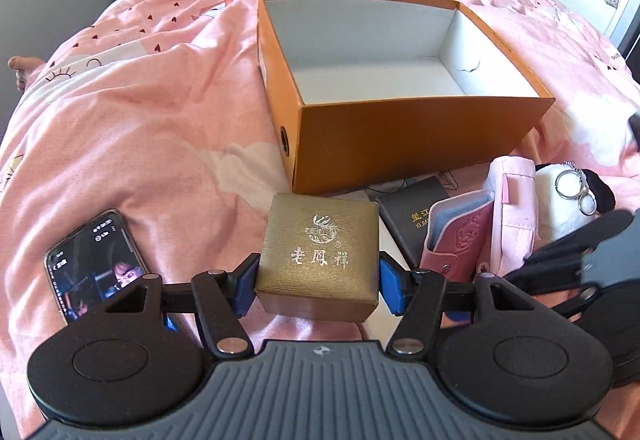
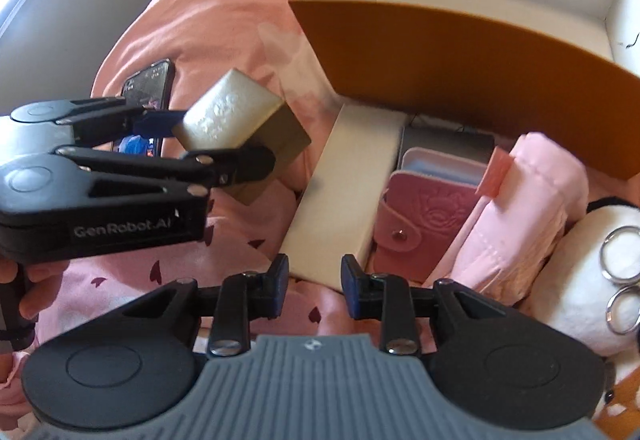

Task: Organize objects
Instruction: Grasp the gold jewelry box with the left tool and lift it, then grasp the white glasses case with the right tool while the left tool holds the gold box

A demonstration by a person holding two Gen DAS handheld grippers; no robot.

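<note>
Gripping the square gold textured-lid gift box (image 1: 318, 258) by its two sides, lower centre of frame, with the left gripper (image 1: 318, 286). Better carried level over the near wall of the open orange cardboard box (image 1: 416, 136) above, then lowered to its white floor. Right gripper (image 2: 314, 290) parted, grasping nothing, above the pink bedspread (image 2: 224, 12).

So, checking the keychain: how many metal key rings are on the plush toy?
2: one key ring upper, another key ring just below it, both on the white plush toy. More may be hidden.

Gold box (image 1: 318, 252) finely ribbed with metallic sheen, orange cardboard box (image 1: 420, 136) matt, pink bedspread (image 1: 140, 120) soft cloth, phone (image 1: 94, 264) glossy glass, key rings (image 1: 568, 186) shiny metal
</note>
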